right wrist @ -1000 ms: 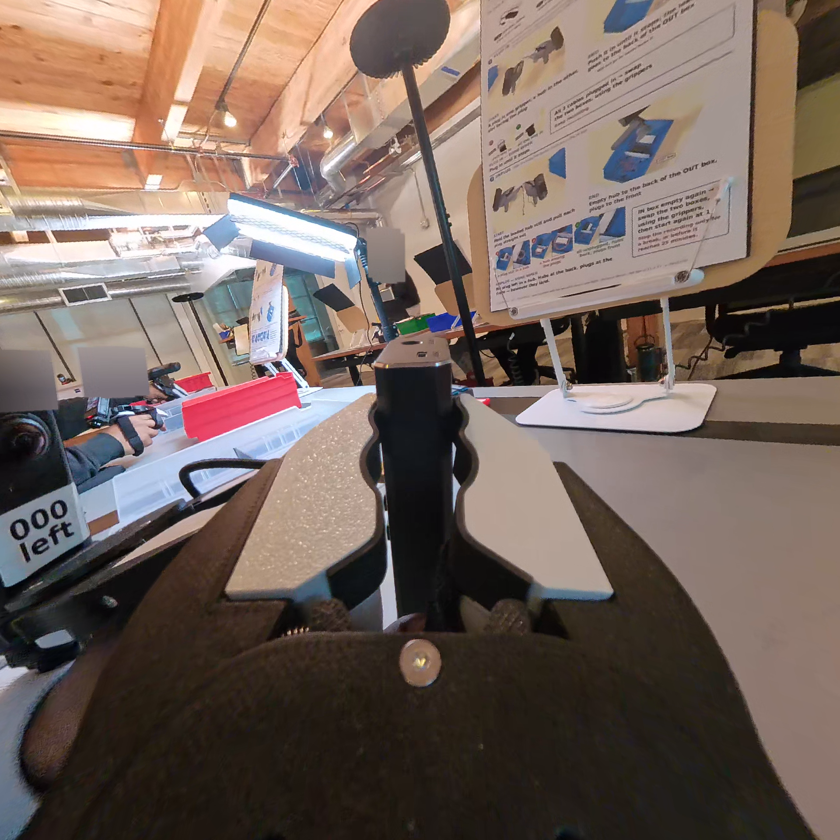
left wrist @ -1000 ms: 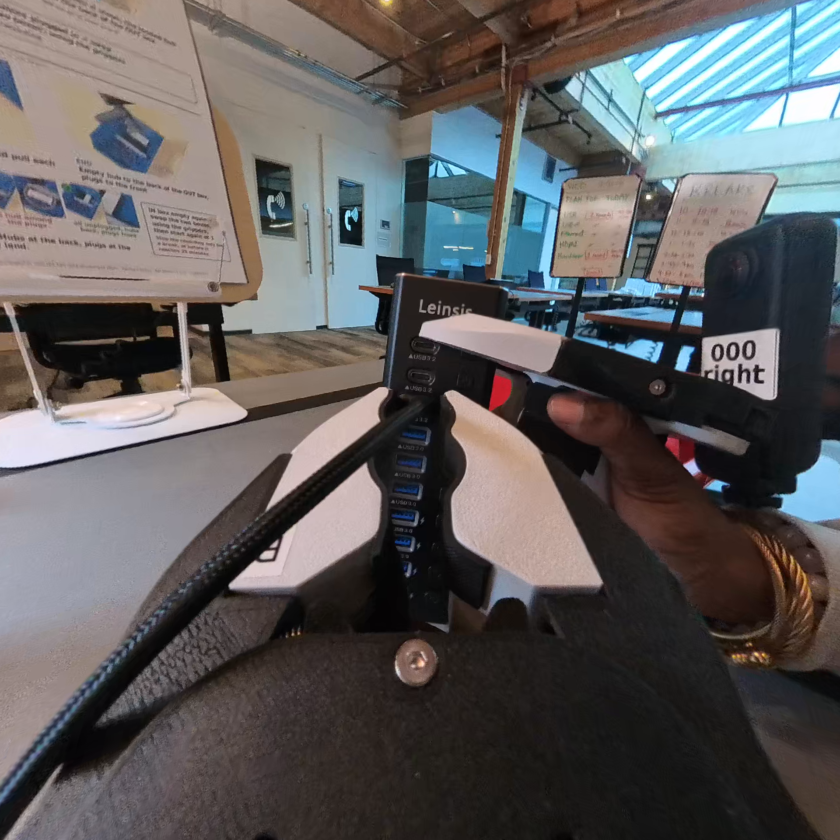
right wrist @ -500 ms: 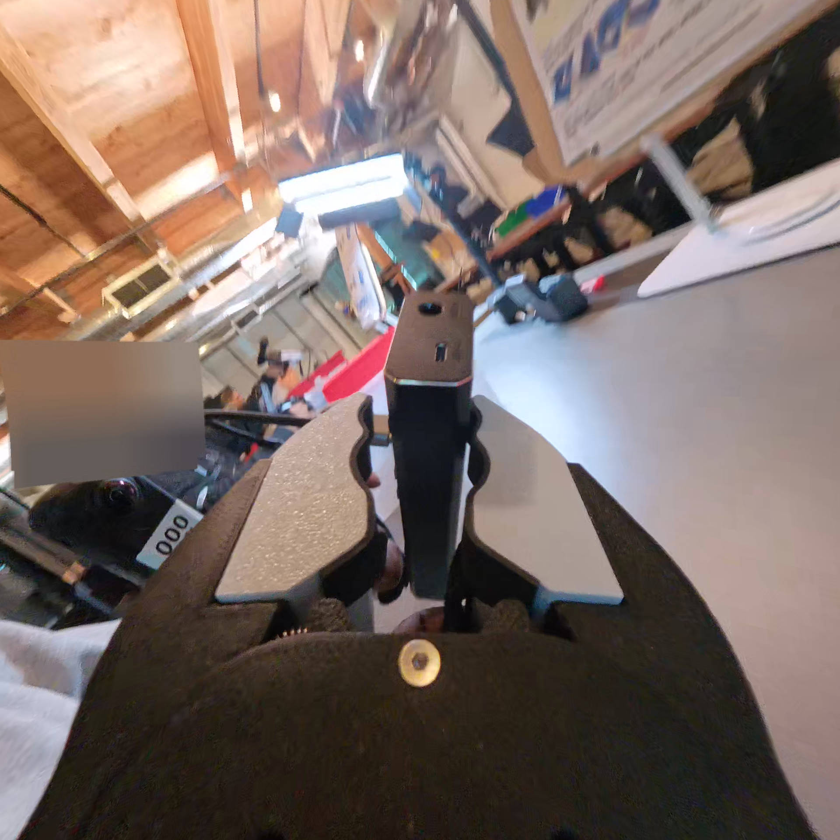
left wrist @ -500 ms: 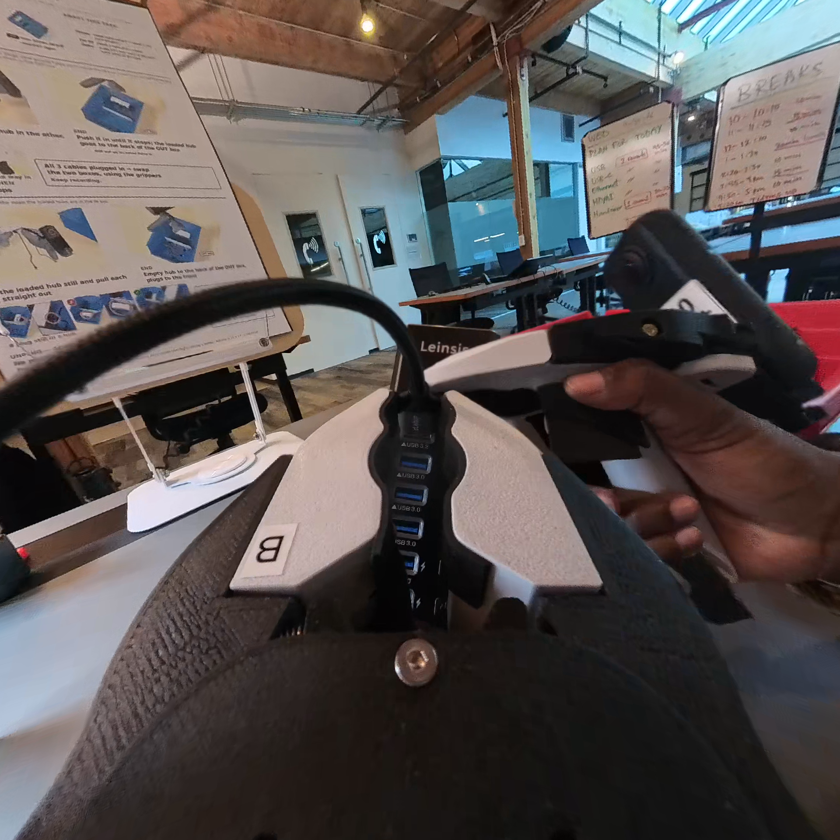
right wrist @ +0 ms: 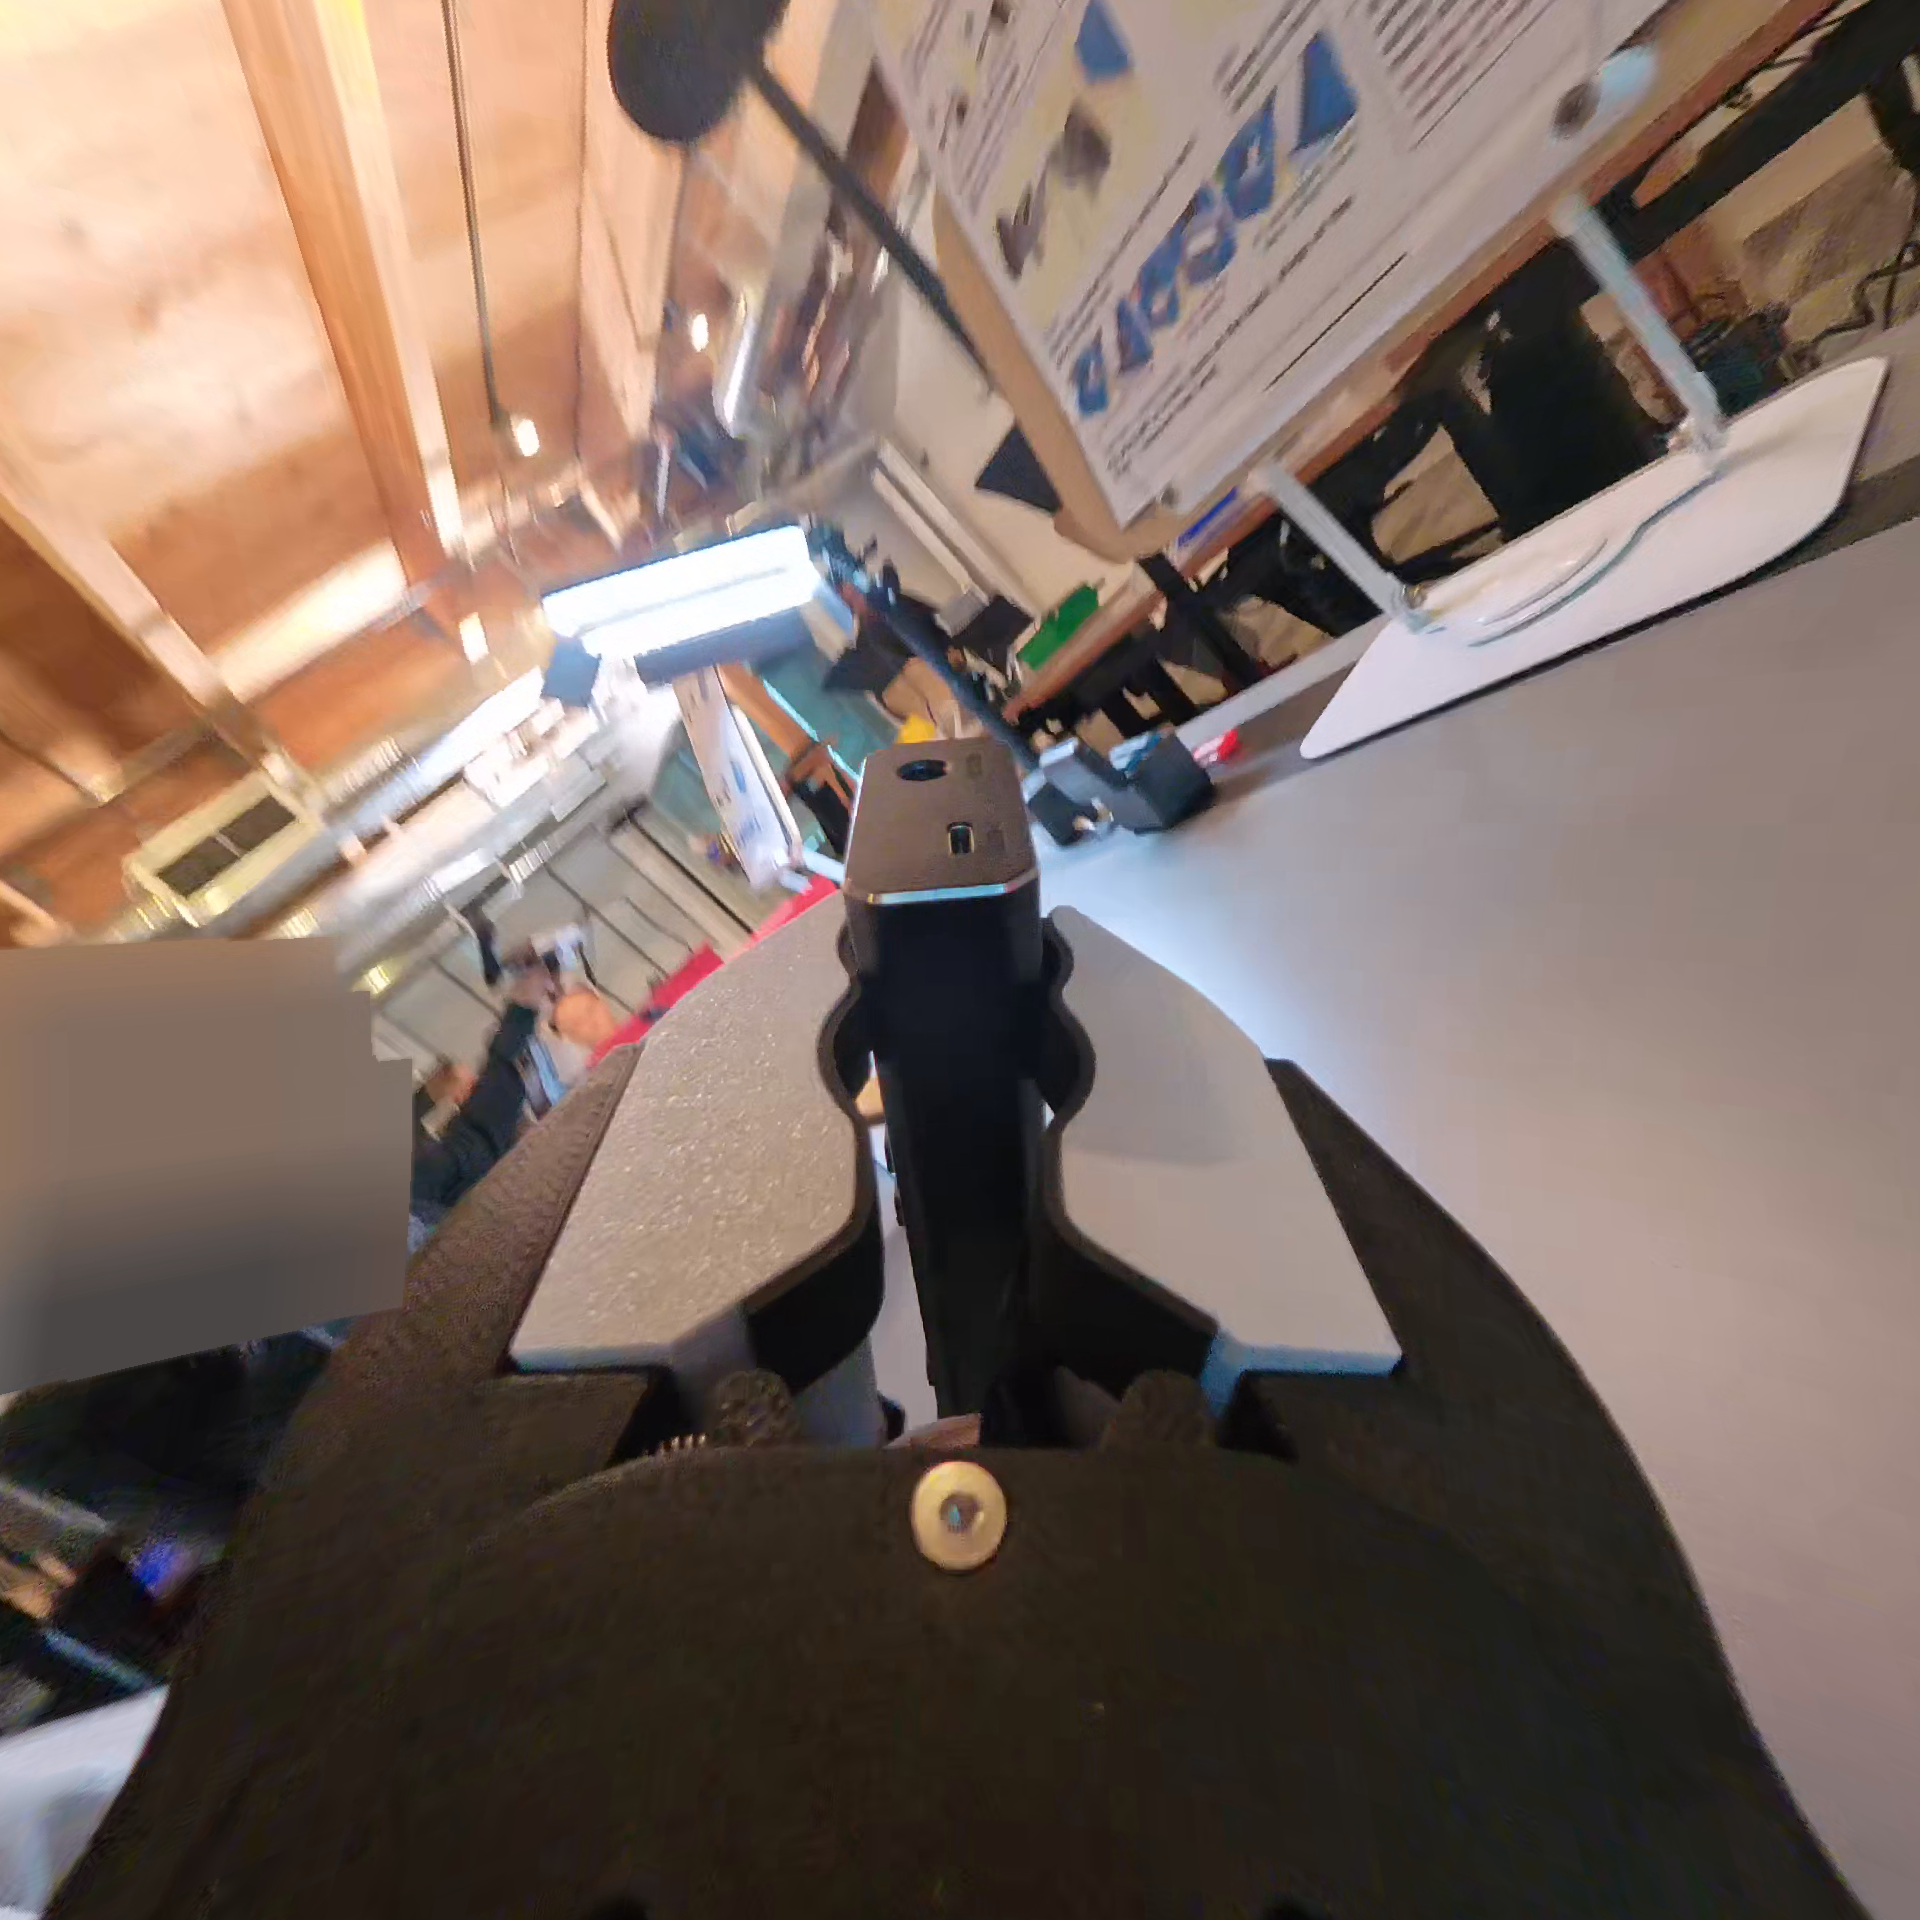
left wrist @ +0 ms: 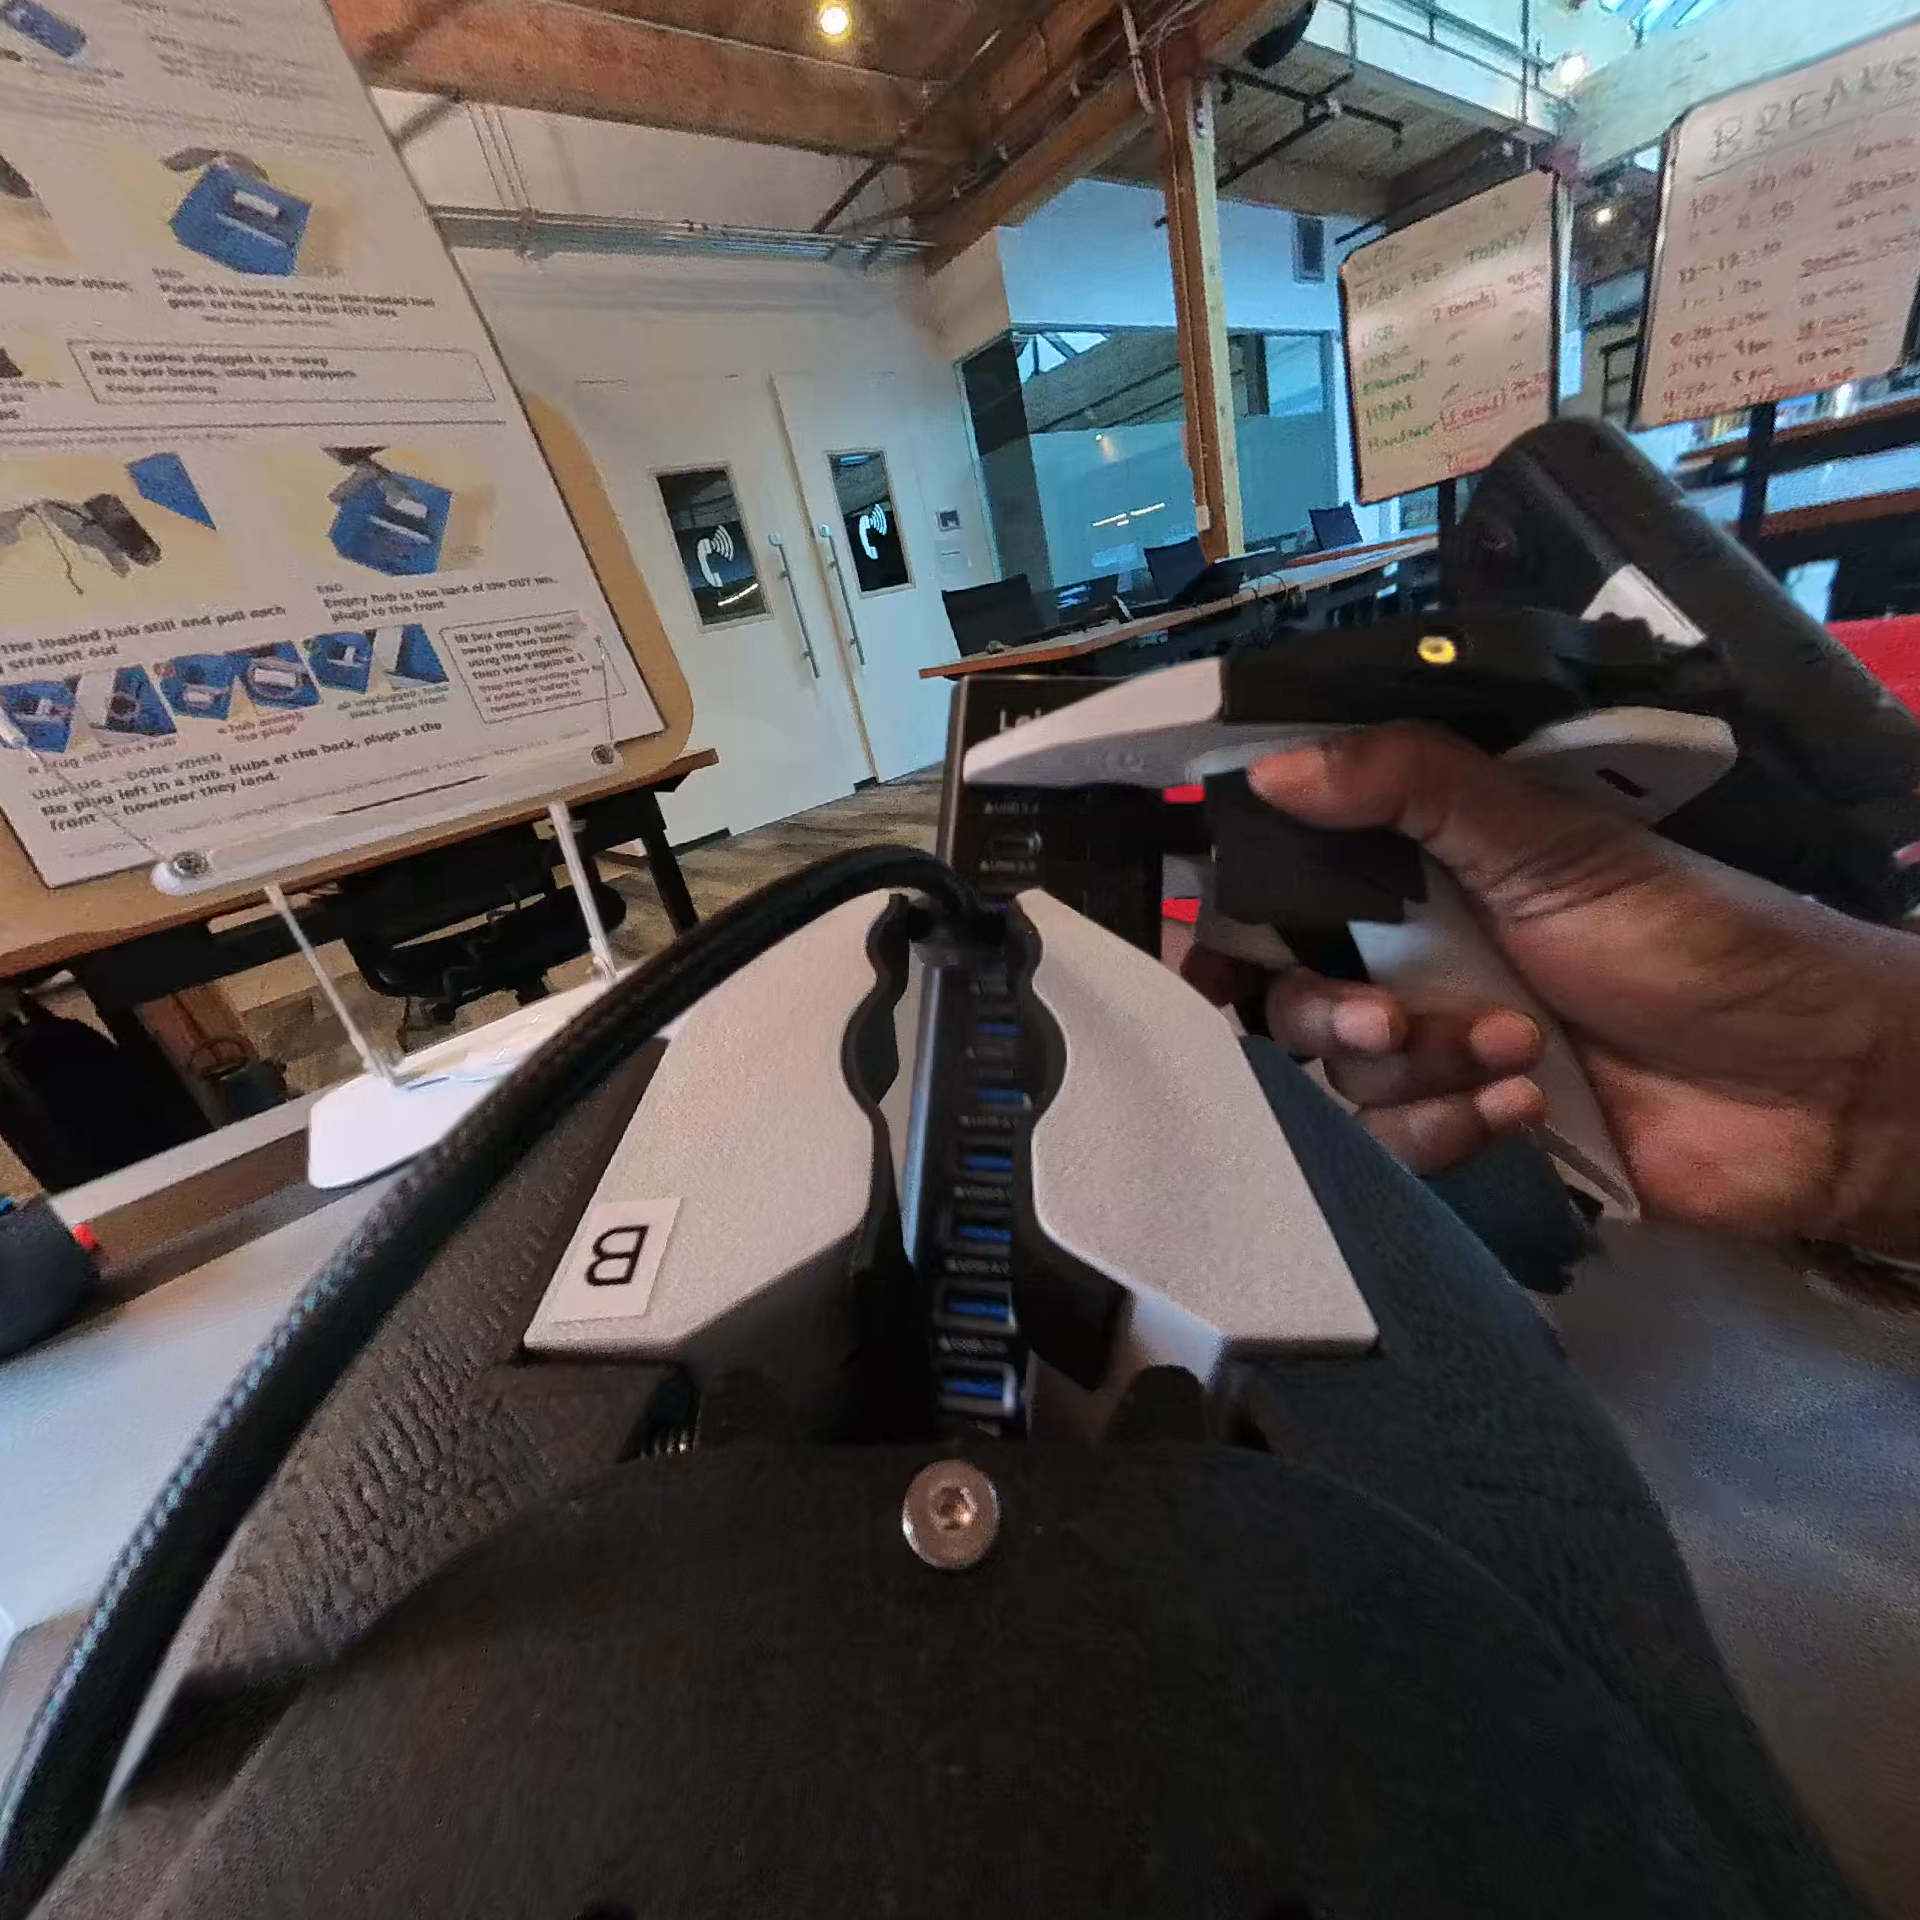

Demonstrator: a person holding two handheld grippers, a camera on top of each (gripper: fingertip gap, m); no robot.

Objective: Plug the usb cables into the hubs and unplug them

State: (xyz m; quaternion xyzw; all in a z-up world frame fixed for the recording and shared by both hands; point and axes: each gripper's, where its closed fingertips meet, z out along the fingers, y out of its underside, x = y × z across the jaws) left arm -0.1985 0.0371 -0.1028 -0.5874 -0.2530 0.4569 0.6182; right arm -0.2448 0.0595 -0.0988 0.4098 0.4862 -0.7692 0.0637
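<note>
Black hub (right wrist: 940,935) sits clamped in the right gripper (right wrist: 951,997); left gripper (left wrist: 951,935) pinches the cable plug (left wrist: 951,940).

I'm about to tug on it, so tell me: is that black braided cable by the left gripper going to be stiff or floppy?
The black braided cable holds a smooth arch unsupported, so probably springy rather than limp. Its thickness suggests sideways drag on the plug at the hub.
</note>
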